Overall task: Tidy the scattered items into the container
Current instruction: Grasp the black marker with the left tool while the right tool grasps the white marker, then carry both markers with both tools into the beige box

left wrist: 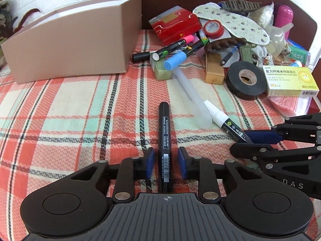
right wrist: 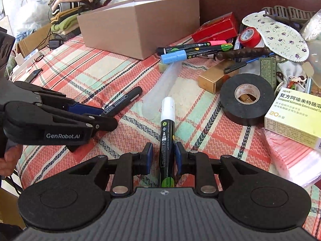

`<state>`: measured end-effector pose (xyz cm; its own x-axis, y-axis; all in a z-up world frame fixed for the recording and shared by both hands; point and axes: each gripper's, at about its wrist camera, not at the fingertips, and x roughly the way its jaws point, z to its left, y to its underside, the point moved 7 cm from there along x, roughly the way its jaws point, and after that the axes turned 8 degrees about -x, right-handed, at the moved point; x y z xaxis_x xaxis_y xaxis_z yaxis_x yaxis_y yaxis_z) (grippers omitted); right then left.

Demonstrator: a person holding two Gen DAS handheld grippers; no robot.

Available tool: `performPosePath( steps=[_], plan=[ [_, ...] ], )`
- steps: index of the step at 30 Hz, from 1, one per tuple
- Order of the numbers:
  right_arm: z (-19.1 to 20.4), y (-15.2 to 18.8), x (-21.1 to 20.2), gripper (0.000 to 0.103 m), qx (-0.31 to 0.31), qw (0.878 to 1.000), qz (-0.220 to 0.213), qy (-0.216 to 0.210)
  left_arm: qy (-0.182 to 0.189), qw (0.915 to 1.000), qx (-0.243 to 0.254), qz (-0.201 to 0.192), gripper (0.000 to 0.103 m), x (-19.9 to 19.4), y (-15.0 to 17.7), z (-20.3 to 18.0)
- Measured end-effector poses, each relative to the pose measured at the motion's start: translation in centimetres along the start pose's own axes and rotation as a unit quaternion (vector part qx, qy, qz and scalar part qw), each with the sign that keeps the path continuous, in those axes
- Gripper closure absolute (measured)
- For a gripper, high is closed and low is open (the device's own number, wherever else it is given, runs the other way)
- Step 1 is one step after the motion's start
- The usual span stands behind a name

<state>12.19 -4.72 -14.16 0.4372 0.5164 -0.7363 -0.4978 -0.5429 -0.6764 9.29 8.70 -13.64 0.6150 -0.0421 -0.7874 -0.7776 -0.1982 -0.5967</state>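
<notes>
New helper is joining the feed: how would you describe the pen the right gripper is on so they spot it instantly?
Start at the black tape roll on the plaid cloth. Just left of it lies the white-capped marker, its black barrel between the right gripper pads. Unlike the all-black pen nearby, its cap is white.

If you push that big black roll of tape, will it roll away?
Probably not: the black tape roll lies flat on its side on the checked cloth, so it would more likely slide. The woven cloth looks grippy, so it may drag. It looks thick and solid, likely heavy for its size.
</notes>
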Motion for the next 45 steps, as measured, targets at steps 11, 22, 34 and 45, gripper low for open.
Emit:
performPosePath(
  steps=[11, 22, 34, 45],
  plan=[
    [0.3, -0.1, 0.2, 0.075, -0.002, 1.0, -0.001, 0.002, 0.0, 0.9998, 0.018, 0.002, 0.063, 0.4, 0.0, -0.7],
    [1.7, 0.8, -1.6, 0.085, 0.026, 0.999, -0.004, -0.045, 0.016, 0.9998, -0.012, 0.003, 0.093, -1.4, 1.5, -0.7],
    [4.4, -0.3, -3.8, 0.085, 0.02, 0.996, -0.029, -0.08, 0.018, 0.9987, -0.034, -0.034, 0.094, -5.0, 1.1, -0.2],
    [5.5, -9.1, -5.1, 0.085, -0.057, 0.992, -0.09, -0.061, 0.018, 0.9931, -0.034, -0.11, 0.094, -8.6, -5.8, 1.7]
  ],
)
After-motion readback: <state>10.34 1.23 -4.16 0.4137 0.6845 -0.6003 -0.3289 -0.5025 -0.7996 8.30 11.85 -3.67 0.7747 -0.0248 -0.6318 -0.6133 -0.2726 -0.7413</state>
